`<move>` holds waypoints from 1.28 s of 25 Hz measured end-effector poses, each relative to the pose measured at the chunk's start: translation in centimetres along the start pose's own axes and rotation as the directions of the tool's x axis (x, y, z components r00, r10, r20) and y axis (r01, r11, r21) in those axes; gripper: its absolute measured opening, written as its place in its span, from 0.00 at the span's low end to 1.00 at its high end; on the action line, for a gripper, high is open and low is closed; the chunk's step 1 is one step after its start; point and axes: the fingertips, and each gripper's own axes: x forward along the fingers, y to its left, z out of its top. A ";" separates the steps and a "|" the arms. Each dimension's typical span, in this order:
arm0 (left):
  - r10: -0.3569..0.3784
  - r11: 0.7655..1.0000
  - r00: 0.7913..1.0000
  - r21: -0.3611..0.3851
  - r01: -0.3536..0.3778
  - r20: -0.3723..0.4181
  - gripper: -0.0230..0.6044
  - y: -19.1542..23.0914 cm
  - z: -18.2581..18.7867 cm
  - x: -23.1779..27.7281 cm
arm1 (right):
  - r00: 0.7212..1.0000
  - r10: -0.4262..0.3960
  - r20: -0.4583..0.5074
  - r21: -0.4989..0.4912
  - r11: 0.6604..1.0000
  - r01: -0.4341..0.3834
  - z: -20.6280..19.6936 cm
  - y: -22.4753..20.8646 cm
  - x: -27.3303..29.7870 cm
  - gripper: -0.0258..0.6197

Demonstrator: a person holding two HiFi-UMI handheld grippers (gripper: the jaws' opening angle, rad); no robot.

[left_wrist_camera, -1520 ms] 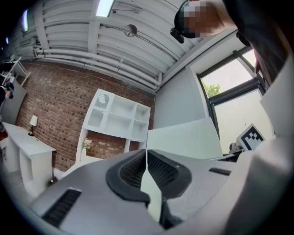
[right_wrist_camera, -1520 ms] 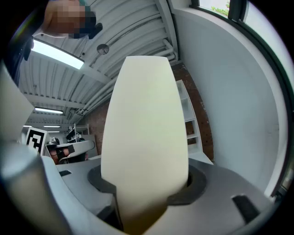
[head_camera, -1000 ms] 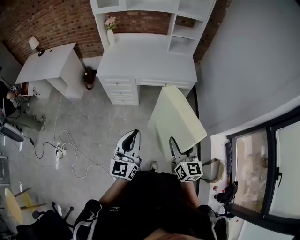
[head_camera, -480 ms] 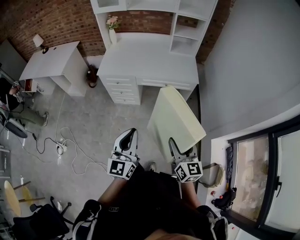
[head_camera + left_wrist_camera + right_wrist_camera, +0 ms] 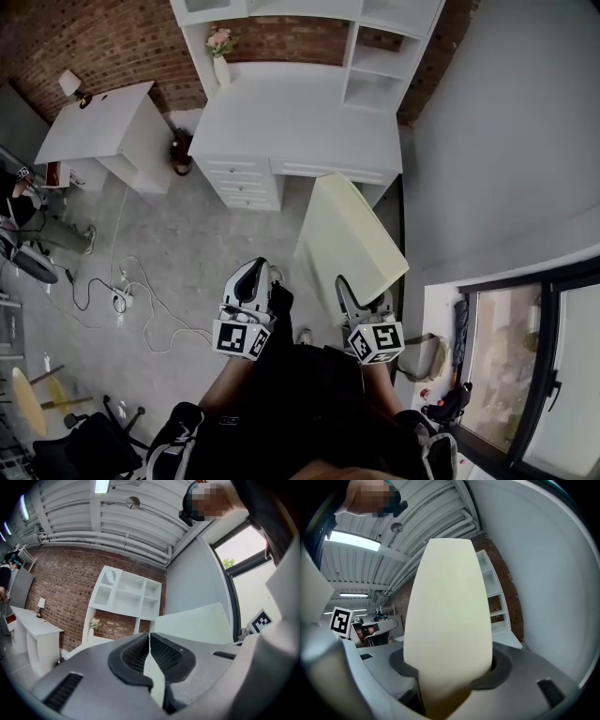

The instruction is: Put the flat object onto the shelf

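The near edge of the pale flat panel [image 5: 349, 246] is hidden inside the right gripper [image 5: 349, 287], whose jaws are clenched on it. In the right gripper view the panel fills the middle and covers most of the room behind it. The top of the white shelf unit [image 5: 375, 61] is cut off by the upper edge of the head view. A dark shape [image 5: 281, 300] just beside the left gripper [image 5: 254, 268] is too unclear to name. The left gripper's jaws are pressed together and hold nothing.

The panel is off the floor and reaches forward from the right jaws toward the front right corner of the white desk, with its broad face turned upward. It is not on the shelf unit.

The desk's surface [image 5: 295, 117] carries a vase with flowers [image 5: 219, 58] at its back left. The shelf unit stands at the back against the brick wall [image 5: 103, 37]. A second white desk [image 5: 94, 131] stands at the left, cables [image 5: 141, 300] lie on the grey floor [image 5: 187, 244], and a window [image 5: 525, 356] is at the right.

Compared with a second ago, the desk looks a little nearer, and the panel's far end now overlaps the desk's front. The dark shape is new, and the right jaws' hold is the same.
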 end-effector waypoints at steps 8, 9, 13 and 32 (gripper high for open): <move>-0.045 0.999 0.998 -0.024 0.046 0.033 0.06 6.6 0.5 11.4 | 1.000 -0.004 0.005 -0.043 0.999 0.005 3.1 -2.4 11.6 0.49; -0.051 0.998 0.998 -0.021 0.052 0.041 0.06 7.6 1.0 13.0 | 1.000 -0.008 0.011 -0.041 0.999 0.008 3.8 -2.7 13.2 0.49; -0.079 0.996 0.995 -0.024 0.080 0.060 0.06 11.4 2.6 18.3 | 0.999 -0.011 0.039 -0.060 0.998 0.013 6.5 -3.1 19.3 0.49; 0.041 0.999 0.998 -0.014 -0.041 0.039 0.06 20.3 1.5 34.9 | 0.992 0.125 0.017 -0.047 0.991 -0.124 10.0 -10.7 39.3 0.49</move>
